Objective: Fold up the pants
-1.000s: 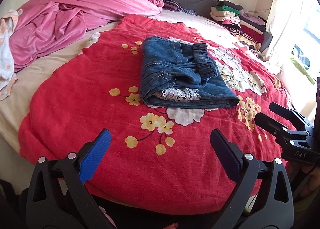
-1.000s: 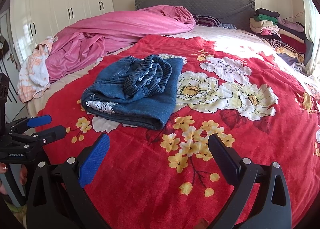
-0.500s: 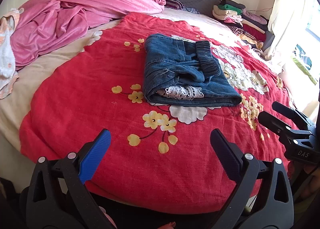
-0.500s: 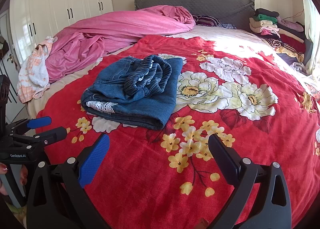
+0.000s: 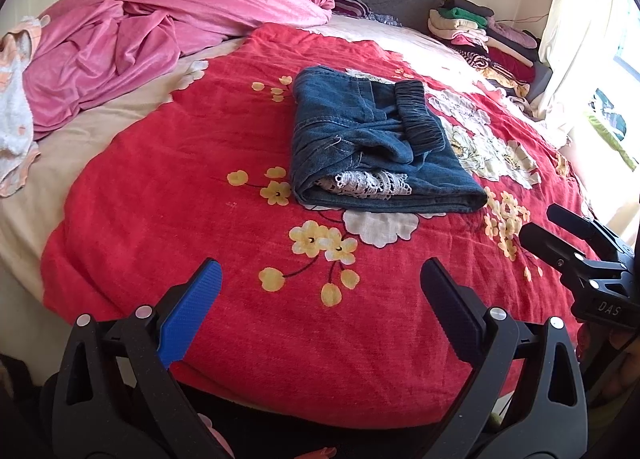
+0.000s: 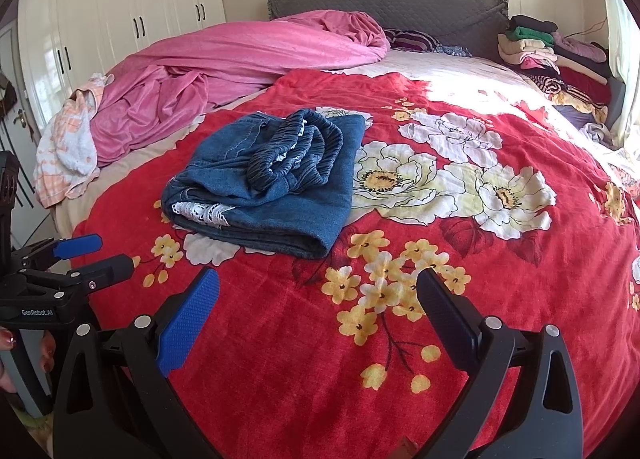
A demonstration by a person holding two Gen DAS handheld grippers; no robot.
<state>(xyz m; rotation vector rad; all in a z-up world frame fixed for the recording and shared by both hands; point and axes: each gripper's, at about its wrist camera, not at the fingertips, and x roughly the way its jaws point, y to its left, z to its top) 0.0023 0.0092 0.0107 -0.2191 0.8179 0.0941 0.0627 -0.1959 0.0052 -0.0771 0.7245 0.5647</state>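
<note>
- Left wrist view is showing the denim pants (image 5: pixel 372 147) sitting folded into a chunky rectangle on the red floral blanket (image 5: pixel 160 187), roughly mid-bed, well apart from both tools.
- Left hand-held gripper (image 5: pixel 320 311) is hanging over the near edge of the blanket with its jaws spread wide and nothing between them.
- Right hand-held gripper (image 6: pixel 318 311) is doing the same thing in its own view, gaping wide and carrying nothing, off to the near right of the bundle.
- Elastic waistband (image 6: pixel 296 155) is lying bunched on top of the stack, and a strip of white lace trim (image 6: pixel 200 213) is poking out at the near end, so the fold is looking a bit lumpy to me.
- Judging by looks, denim like this is going to feel soft but fairly heavy for cloth: floppy, not slippery, nothing fragile except maybe the lace snagging.
- If it's needing a tidy-up, I'd be pinching the thick folded edge (image 6: pixel 288 243) nearest the right tool, grabbing all layers at once, not the loose waistband.
- Pink duvet (image 5: pixel 160 19) and the stack of folded clothes (image 6: pixel 552 51) by the headboard are sitting well out of the way.
</note>
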